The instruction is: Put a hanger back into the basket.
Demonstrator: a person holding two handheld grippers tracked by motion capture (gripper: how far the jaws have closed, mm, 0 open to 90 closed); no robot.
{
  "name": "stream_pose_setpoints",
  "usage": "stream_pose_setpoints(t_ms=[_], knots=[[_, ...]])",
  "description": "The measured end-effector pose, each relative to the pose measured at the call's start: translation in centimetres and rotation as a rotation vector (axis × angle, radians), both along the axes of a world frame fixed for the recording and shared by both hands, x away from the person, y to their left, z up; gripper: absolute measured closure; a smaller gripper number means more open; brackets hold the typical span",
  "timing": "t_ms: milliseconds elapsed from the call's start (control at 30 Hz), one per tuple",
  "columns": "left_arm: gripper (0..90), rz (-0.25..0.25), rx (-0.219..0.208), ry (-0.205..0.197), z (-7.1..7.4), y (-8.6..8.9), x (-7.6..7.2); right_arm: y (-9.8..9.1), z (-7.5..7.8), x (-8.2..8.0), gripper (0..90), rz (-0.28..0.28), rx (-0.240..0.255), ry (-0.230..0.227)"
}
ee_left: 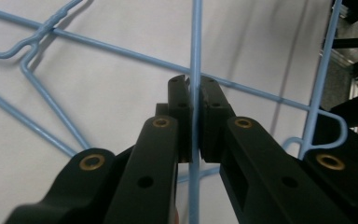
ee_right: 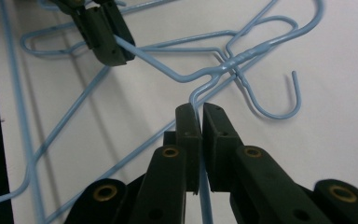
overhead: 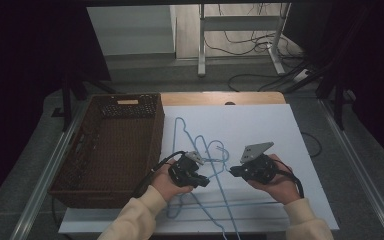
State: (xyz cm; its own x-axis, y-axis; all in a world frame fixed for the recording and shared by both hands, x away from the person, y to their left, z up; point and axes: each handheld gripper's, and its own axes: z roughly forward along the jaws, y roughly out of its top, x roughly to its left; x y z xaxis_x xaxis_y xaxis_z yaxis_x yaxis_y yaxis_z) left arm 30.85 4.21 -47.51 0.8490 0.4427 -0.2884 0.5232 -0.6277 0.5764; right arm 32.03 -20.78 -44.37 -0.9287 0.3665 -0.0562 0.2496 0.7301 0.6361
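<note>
Both grippers clamp wires of the tangled blue hangers (overhead: pixel 215 165) lying on the white counter (overhead: pixel 290 150): left gripper (ee_left: pixel 196 116) pinches a wire running straight along its jaws, right gripper (ee_right: pixel 200 135) grips another beside it, basket (overhead: pixel 112 145) at left.

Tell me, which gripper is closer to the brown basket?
Left. The left gripper sits just right of the basket, clamped on a blue hanger wire. The right gripper is farther right, across the white board.

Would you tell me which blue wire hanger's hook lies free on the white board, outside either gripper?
The hanger with the open hook curving right of the right gripper; the others' hooks are tangled or hidden.
</note>
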Motion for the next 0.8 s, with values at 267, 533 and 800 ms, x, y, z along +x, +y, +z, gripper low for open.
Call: stream_pose_setpoints(t_ms=[267,533,800], knots=[[86.4,0.022,-0.054,0.002,1.7,0.5,-0.5,-0.7,0.6,0.0,74.6,-0.030,0.106,0.008],[86.6,0.055,-0.081,-0.001,3.0,1.4,-0.8,-3.4,1.9,-0.4,45.2,-0.166,0.287,-0.002],[86.6,0.091,-0.154,-0.033,5.6,3.5,-1.3,-6.2,1.4,-1.1,37.6,-0.234,0.352,0.018]])
